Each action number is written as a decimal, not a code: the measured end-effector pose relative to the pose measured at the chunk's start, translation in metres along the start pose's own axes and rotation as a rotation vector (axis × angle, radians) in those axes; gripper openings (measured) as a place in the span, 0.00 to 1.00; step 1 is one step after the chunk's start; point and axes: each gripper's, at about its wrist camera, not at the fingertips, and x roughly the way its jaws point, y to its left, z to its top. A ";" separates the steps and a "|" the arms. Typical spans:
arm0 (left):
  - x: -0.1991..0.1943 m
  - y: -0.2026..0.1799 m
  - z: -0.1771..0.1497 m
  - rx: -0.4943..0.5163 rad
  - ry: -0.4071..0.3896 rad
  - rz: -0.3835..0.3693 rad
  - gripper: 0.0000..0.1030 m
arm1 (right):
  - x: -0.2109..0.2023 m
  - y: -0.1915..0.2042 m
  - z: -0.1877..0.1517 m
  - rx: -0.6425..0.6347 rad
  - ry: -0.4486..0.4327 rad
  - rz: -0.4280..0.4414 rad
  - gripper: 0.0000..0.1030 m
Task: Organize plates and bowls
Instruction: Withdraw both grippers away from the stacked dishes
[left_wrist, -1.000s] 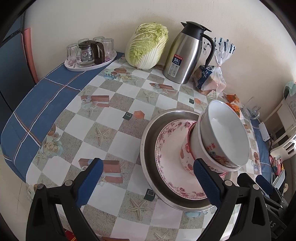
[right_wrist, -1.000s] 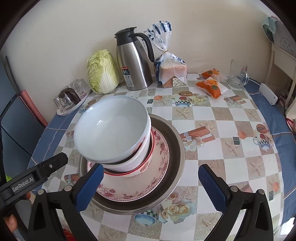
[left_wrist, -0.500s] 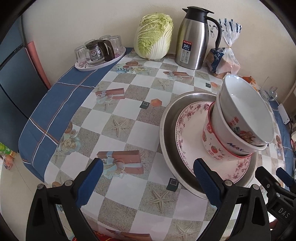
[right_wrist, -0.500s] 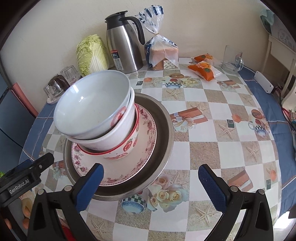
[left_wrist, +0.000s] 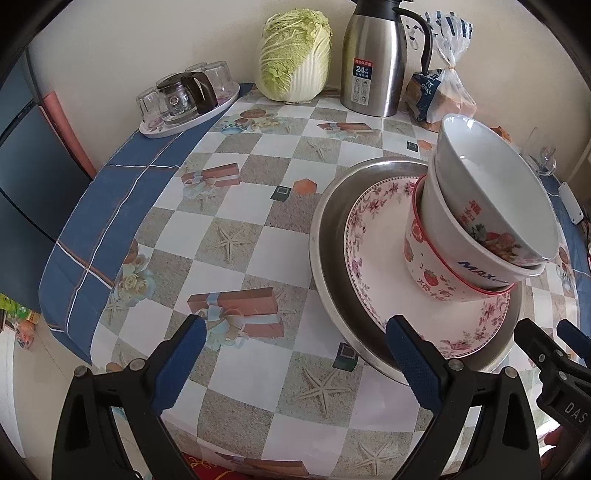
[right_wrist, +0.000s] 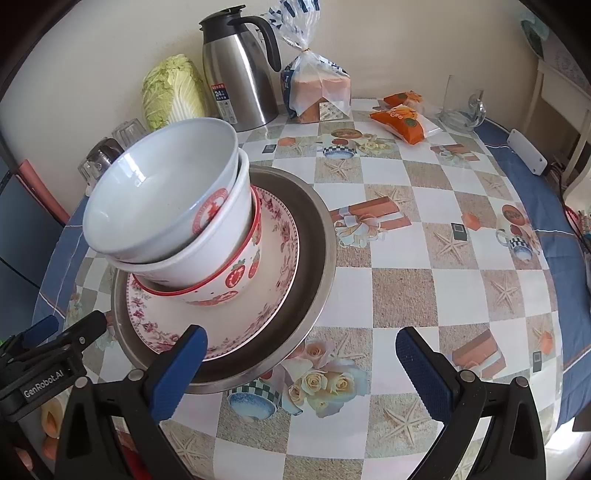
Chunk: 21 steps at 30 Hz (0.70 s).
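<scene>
Both grippers' fingers wide, empty; bowl stack (right_wrist: 173, 221) ahead, beyond fingertips.

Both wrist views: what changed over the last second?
Both grippers backed away from the dish stack: the left gripper and right gripper now frame it from farther off, fingers open and empty as before. Nothing was grasped or released. The three nested bowls, floral plate and metal basin stayed stacked in place.

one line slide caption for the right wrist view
Open right gripper facing three nested bowls on a floral plate in a steel basin.
</scene>
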 end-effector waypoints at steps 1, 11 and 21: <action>0.001 0.000 0.000 0.002 0.003 0.001 0.95 | 0.000 0.000 0.000 0.000 0.001 0.000 1.00; 0.003 -0.005 0.000 0.031 -0.002 0.016 0.95 | 0.002 -0.004 0.001 0.010 0.006 0.000 1.00; 0.004 -0.005 0.000 0.036 0.005 0.013 0.95 | 0.003 -0.005 0.000 0.010 0.014 -0.002 1.00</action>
